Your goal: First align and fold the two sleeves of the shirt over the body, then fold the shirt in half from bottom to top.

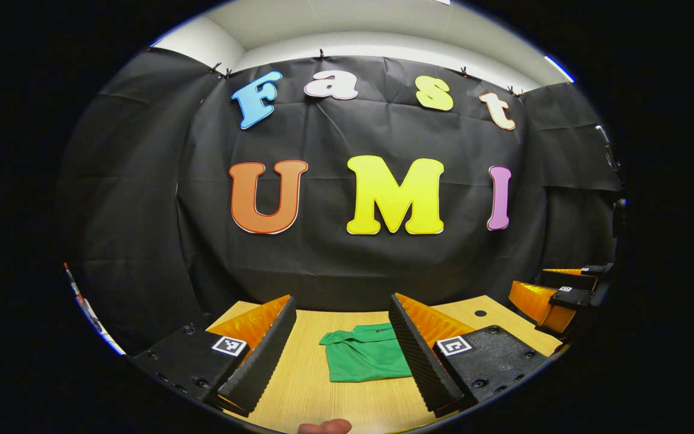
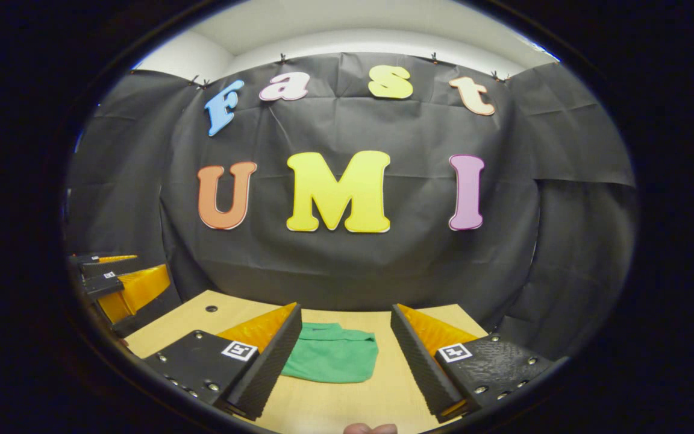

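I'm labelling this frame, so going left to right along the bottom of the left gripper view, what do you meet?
The left gripper's own left finger → the folded green shirt on the wooden table → its own right finger → the right gripper, farther off at the right edge.

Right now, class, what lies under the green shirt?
The shirt lies folded on the wooden table. Its lower layers and the table beneath are covered.

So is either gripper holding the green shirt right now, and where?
Nothing is held. Both the left gripper and right gripper have open jaws, above the folded green shirt lying on the table.
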A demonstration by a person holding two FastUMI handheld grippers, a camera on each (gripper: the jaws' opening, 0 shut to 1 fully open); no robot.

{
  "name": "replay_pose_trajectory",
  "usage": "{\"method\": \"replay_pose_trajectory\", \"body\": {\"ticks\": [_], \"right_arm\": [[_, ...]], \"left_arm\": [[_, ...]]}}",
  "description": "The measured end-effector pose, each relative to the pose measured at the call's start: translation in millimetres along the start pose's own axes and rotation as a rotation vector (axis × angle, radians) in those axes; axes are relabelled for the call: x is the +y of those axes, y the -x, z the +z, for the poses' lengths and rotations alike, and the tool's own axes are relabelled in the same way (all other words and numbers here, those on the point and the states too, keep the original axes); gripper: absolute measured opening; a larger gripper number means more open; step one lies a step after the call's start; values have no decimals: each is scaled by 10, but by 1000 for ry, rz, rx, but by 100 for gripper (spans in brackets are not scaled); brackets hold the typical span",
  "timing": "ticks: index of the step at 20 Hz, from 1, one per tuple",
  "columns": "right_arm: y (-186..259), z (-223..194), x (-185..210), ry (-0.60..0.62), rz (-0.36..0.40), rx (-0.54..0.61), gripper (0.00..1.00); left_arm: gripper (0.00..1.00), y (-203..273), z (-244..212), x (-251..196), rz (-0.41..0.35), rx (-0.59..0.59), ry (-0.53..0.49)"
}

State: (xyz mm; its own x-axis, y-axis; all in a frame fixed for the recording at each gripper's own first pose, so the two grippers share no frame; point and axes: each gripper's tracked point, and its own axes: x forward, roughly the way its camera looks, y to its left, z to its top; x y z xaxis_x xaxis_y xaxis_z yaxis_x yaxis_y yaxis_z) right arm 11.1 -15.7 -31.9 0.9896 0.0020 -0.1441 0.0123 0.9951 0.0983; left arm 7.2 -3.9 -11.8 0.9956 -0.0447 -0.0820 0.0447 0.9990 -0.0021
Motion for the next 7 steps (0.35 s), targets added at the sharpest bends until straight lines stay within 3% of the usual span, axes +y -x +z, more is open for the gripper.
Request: {"method": "replay_pose_trajectory", "body": {"ticks": [7], "right_arm": [[-22, -16, 91, 0, 17, 4, 93]], "left_arm": [[98, -7, -16, 69, 8, 7, -3]]}}
